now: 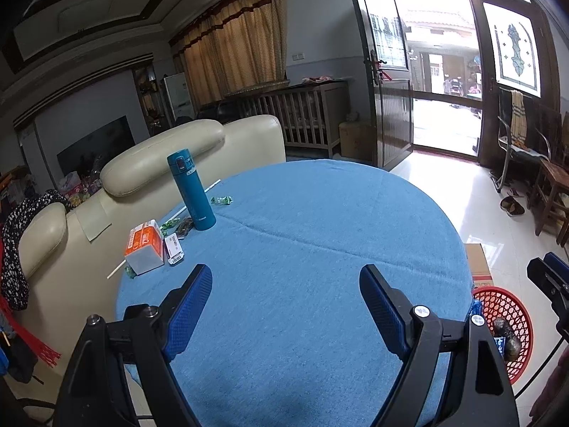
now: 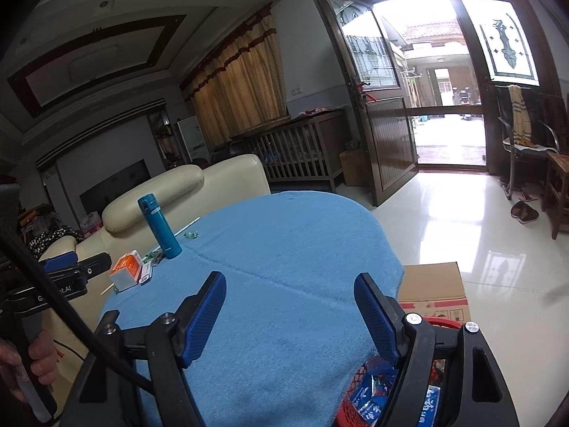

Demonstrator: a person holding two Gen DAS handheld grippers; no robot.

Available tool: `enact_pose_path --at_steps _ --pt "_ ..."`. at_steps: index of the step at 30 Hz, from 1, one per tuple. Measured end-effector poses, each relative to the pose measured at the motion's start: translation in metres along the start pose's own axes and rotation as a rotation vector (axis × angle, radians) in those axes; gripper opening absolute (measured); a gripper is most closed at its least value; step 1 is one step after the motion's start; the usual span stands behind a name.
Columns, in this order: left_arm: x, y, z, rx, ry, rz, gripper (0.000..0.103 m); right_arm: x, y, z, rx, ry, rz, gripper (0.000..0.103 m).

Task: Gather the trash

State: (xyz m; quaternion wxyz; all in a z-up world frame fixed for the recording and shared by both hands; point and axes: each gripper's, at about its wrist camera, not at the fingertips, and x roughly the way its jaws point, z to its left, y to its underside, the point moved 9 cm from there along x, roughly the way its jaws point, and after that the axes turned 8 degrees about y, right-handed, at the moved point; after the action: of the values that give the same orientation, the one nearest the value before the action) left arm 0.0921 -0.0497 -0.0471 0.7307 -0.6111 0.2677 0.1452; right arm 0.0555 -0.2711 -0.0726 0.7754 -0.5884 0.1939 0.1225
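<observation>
My left gripper (image 1: pixel 286 277) is open and empty above the near part of the blue-clothed round table (image 1: pixel 320 220). My right gripper (image 2: pixel 290 286) is open and empty over the table's right edge (image 2: pixel 355 249). A red mesh basket (image 1: pixel 512 306) stands on the floor at the right, with wrappers inside; it also shows in the right wrist view (image 2: pixel 359 407) under the gripper. On the table's far left lie green candy wrappers (image 1: pixel 221 200), a white straw (image 1: pixel 177 213), an orange and white box (image 1: pixel 144 245) and a small labelled packet (image 1: pixel 174 247).
A teal flask (image 1: pixel 192 190) stands upright by the wrappers. A cream sofa (image 1: pixel 149 163) is behind the table on the left. A cardboard box (image 2: pixel 432 286) sits on the floor by the basket. Chairs (image 1: pixel 551 185) and an open door are at the right.
</observation>
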Motion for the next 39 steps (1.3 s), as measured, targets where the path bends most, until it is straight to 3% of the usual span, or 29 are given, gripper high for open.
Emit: enact_pose_path --at_steps 39 --pt "0.001 -0.003 -0.023 0.053 0.017 0.012 0.086 0.000 -0.002 -0.010 0.027 -0.007 -0.005 0.078"
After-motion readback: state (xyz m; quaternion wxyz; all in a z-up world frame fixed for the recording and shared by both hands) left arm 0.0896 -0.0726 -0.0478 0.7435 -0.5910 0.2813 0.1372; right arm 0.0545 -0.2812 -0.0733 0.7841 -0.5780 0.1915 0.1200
